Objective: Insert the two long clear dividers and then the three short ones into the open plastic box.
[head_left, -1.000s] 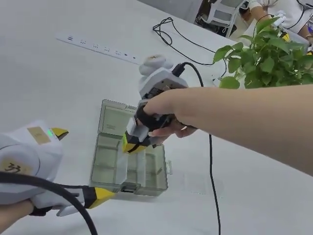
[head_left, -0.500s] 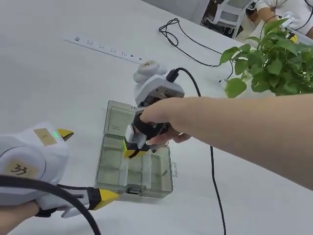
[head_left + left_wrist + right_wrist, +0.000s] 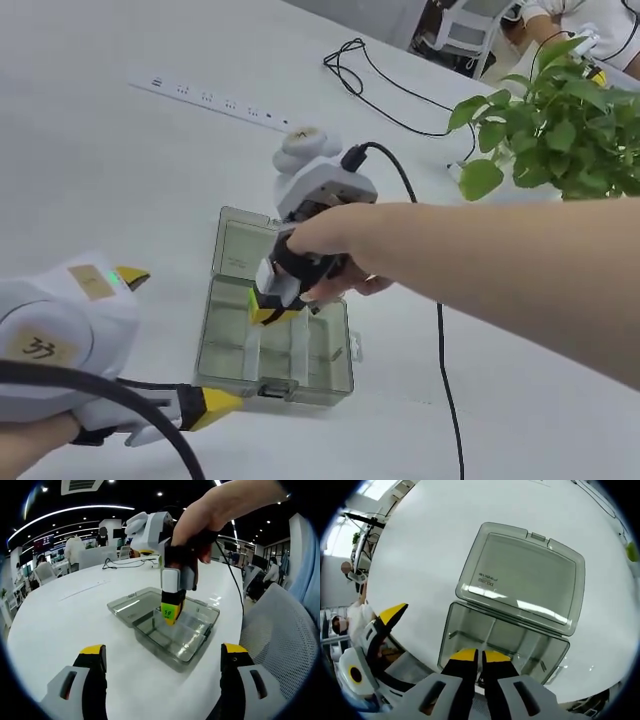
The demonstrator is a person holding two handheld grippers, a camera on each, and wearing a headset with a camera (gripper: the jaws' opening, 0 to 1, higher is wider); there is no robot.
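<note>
The open clear plastic box (image 3: pixel 225 352) lies on the white table, its lid (image 3: pixel 238 246) flat behind it. Clear dividers stand in its tray (image 3: pixel 470 630). My right gripper (image 3: pixel 266 311) points down into the tray's middle, its yellow tips shut with only a thin slit between them. I cannot tell if a clear piece sits in that slit. The left gripper view shows the same right gripper (image 3: pixel 170 615) tips-down in the box (image 3: pixel 185 642). My left gripper (image 3: pixel 164 651) is open and holds nothing, a little short of the box's front corner, and its yellow tips also show in the head view (image 3: pixel 172 338).
A black cable (image 3: pixel 441 340) runs from the right gripper past the box's right side. A white power strip (image 3: pixel 215 101) lies at the back, and a green plant (image 3: pixel 548 120) stands at the right. A grey chair (image 3: pixel 280 630) is beside the table edge.
The head camera shifted slightly. My right gripper stayed over the box and sank a little into the tray. The left gripper kept its place.
</note>
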